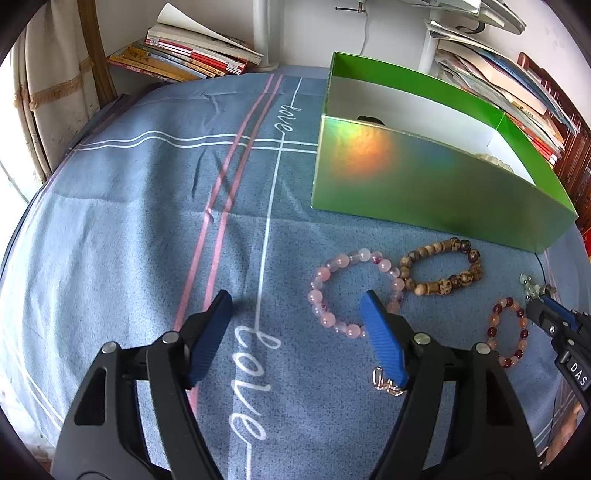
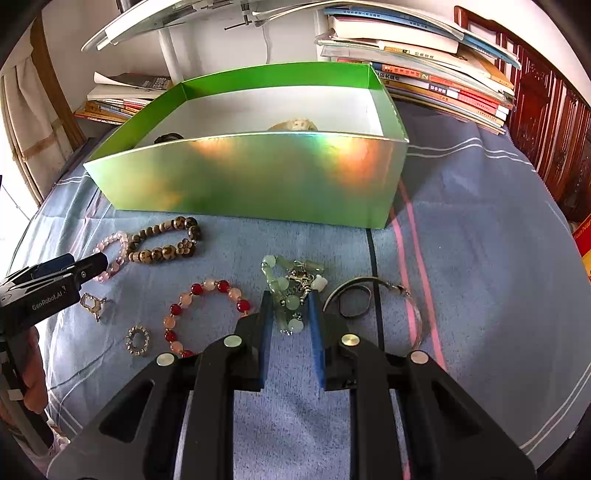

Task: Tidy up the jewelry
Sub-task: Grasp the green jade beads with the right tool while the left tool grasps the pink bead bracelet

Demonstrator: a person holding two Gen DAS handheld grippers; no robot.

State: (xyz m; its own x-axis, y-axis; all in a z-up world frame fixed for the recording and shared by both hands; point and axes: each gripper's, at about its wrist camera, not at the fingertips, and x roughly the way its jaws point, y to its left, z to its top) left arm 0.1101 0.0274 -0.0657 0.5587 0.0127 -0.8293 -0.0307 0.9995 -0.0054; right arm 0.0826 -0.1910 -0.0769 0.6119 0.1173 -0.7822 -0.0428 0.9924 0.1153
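Several bracelets lie on a blue cloth (image 1: 147, 229) before a green box (image 1: 424, 177). My left gripper (image 1: 297, 306) is open and empty, beside a pink bead bracelet (image 1: 325, 291); a small gold charm (image 1: 386, 384) lies under its right finger. A brown bead bracelet (image 1: 443, 269) and a red-and-peach one (image 1: 511, 332) lie to the right. My right gripper (image 2: 290, 306) has its jaws narrowed around a pale green bead bracelet (image 2: 291, 284), which rests on the cloth; contact is unclear. The box (image 2: 258, 177) holds a pale item (image 2: 295, 124) and a dark one (image 2: 166, 138).
A thin metal bangle (image 2: 413, 314) and a dark ring (image 2: 354, 302) lie right of the green beads. A sparkly ring (image 2: 137, 341) and the gold charm (image 2: 93, 303) lie at left. Stacks of books (image 2: 443, 77) and a white lamp post (image 1: 264, 33) stand behind the box.
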